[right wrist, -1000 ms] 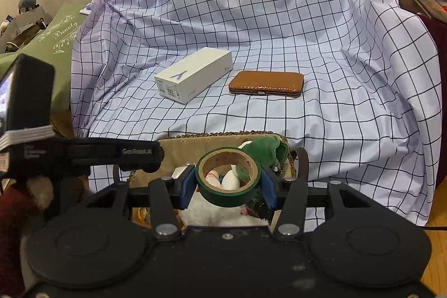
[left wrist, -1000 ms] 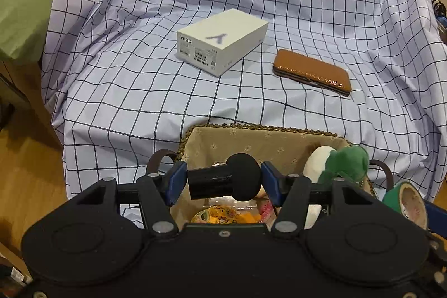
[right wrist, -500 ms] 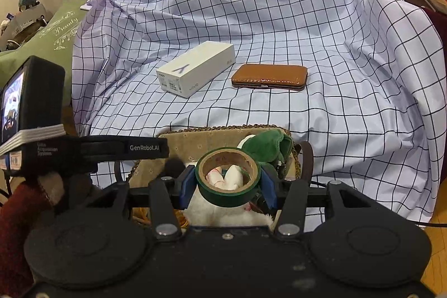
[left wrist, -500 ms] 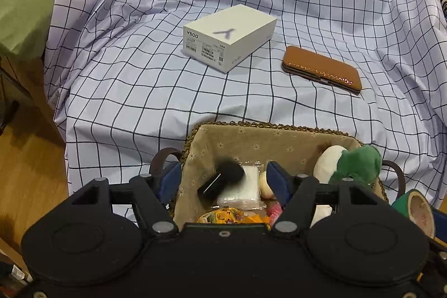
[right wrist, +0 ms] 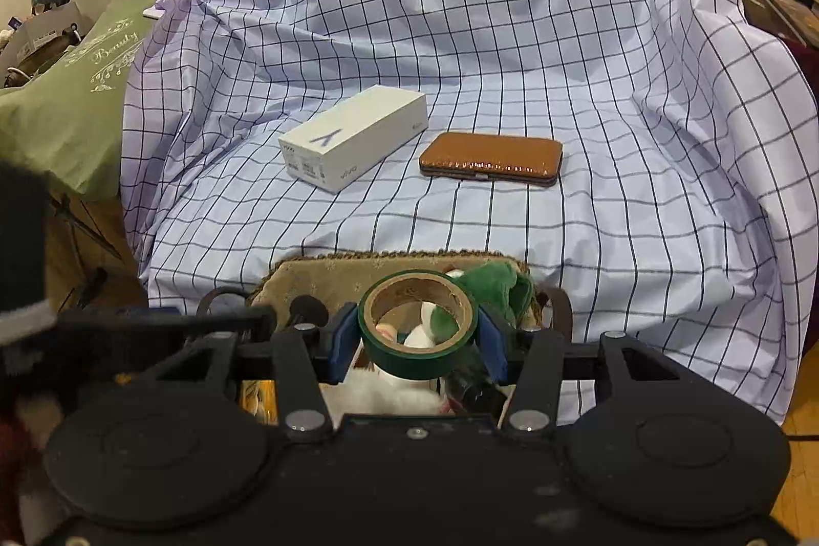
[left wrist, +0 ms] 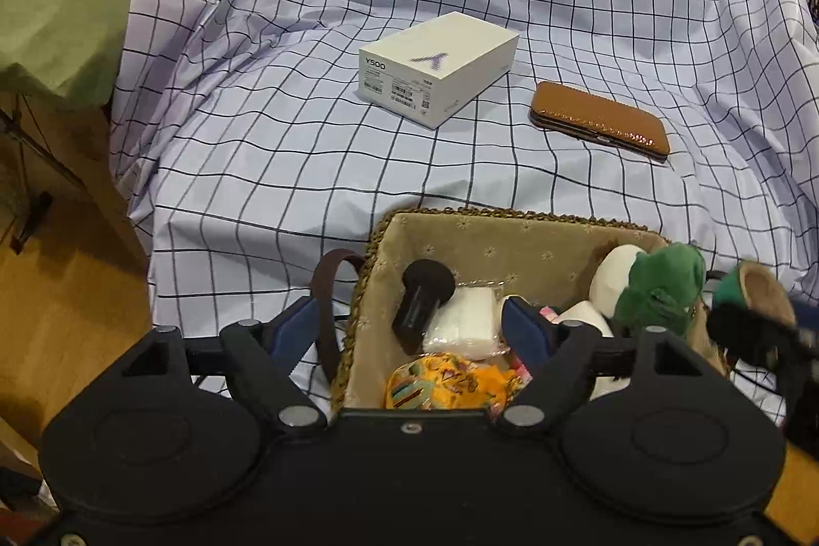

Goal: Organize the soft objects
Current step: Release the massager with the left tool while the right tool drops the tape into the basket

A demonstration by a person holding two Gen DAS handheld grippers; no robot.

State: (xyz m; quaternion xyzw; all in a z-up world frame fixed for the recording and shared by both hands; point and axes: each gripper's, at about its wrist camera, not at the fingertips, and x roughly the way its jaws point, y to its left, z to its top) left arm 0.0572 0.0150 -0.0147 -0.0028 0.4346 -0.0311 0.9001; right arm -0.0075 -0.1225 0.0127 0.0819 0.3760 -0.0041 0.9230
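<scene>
Now the left gripper (left wrist: 409, 323) hovers over a lined wicker basket (left wrist: 512, 234) at the near edge of a checked sheet (left wrist: 307, 167), its jaws opening with nothing pressed between them. Below them a black foam-tipped microphone (left wrist: 422, 298) lies loose inside the basket, beside a white packet (left wrist: 466, 321), an orange patterned pouch (left wrist: 450, 385) and a green plush toy (left wrist: 660, 290). The right gripper (right wrist: 417, 331) hangs above the same basket, jaws clamped on a roll of green tape (right wrist: 417, 344). Judging by this, several items are already stowed and the tape looks next. A white box (left wrist: 437, 67) and a brown case (left wrist: 601, 118) lie near the sheet's middle, untouched.
</scene>
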